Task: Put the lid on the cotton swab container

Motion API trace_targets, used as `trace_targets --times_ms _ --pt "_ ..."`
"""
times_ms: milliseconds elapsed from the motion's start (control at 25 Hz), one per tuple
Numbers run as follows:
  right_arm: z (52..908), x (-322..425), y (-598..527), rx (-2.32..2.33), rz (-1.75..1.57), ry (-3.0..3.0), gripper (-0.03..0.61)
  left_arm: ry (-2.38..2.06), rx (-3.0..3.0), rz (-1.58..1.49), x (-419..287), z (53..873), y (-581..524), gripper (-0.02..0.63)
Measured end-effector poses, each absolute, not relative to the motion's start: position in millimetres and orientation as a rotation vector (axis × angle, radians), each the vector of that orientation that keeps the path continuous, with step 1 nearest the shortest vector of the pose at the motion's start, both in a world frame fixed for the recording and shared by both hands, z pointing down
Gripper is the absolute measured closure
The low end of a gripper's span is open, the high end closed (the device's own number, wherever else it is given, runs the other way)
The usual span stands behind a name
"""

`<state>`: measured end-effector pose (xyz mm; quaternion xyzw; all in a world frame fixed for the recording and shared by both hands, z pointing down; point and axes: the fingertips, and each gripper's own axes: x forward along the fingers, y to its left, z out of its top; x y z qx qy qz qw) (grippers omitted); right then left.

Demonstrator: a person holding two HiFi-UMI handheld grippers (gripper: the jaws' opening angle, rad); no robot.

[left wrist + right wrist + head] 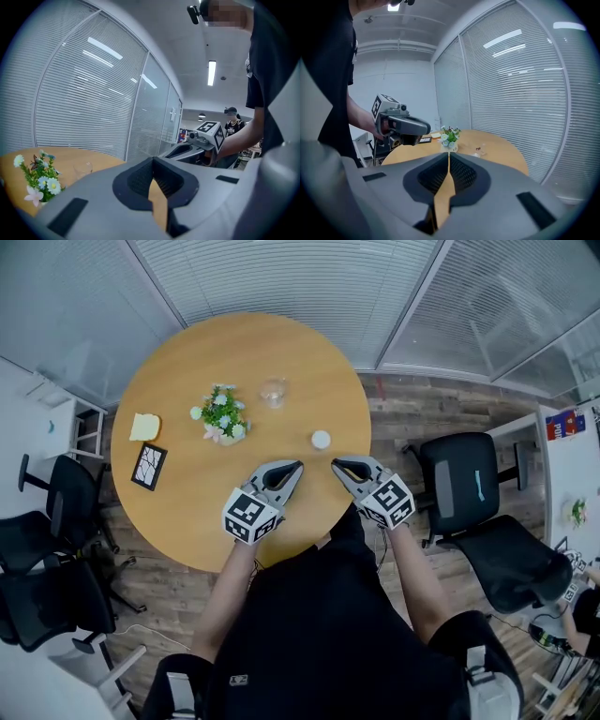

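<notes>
Jaws of left gripper (297, 466) and right gripper (336, 464) pressed together, nothing held, both over near edge of round table (187, 371). Clear cotton swab container (273, 392) stands uncovered toward far edge. White lid (321, 439) lies apart, near right edge.

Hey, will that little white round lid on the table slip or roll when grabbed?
The white lid looks small and flat, so probably light and easily nudged across the smooth table. Lying flat it shouldn't roll, though its low edge may be hard to pinch.
</notes>
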<state>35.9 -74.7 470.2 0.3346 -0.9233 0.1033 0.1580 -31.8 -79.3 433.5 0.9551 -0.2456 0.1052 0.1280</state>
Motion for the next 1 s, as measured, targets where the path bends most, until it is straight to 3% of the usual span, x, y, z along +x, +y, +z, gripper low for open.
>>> trace_targets --times_ms 1000 --pt "466.8 37.4 -61.5 0.888 0.246 -2.609 0.566 -0.772 2.753 0.29 -42.4 429.1 -72.9 0.606"
